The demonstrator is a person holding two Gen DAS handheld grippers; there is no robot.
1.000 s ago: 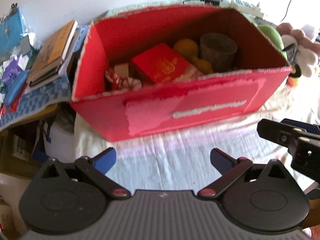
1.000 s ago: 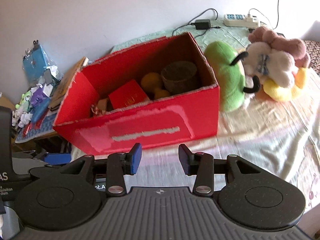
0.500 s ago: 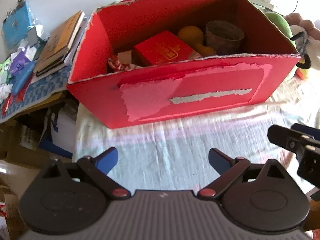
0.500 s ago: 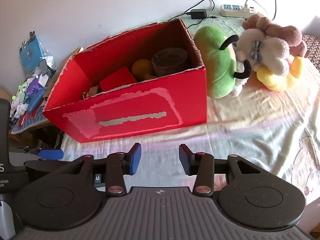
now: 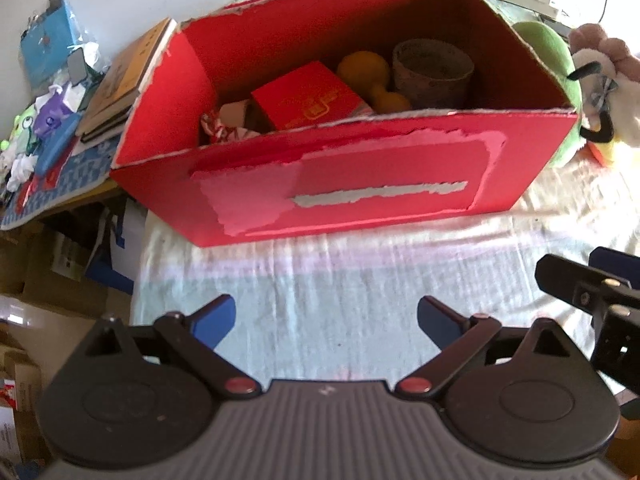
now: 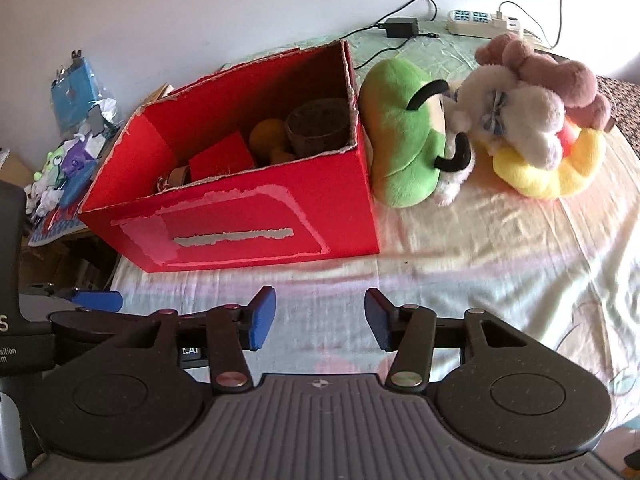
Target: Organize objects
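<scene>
A red cardboard box (image 5: 344,188) (image 6: 248,232) stands open on a cloth-covered surface. Inside lie a small red gift box (image 5: 308,100), an orange dumbbell-shaped toy (image 5: 372,76), a round grey pot (image 5: 432,68) and a red-white striped item (image 5: 224,132). To the box's right lie a green plush (image 6: 404,136), a white and pink plush (image 6: 520,100) and a yellow plush (image 6: 548,168). My left gripper (image 5: 326,320) is open and empty, in front of the box. My right gripper (image 6: 320,318) is open and empty, in front of the box's right part.
A side table at the left holds books (image 5: 128,80), a blue packet (image 5: 52,48) and small clutter (image 5: 40,136). A power strip (image 6: 480,24) and a charger (image 6: 400,28) with cables lie at the back. Cartons (image 5: 48,272) stand on the floor at the left.
Both grippers have drawn back from the box and turned right. More of the plush toys and bare cloth shows in the right wrist view. Both stay open.
</scene>
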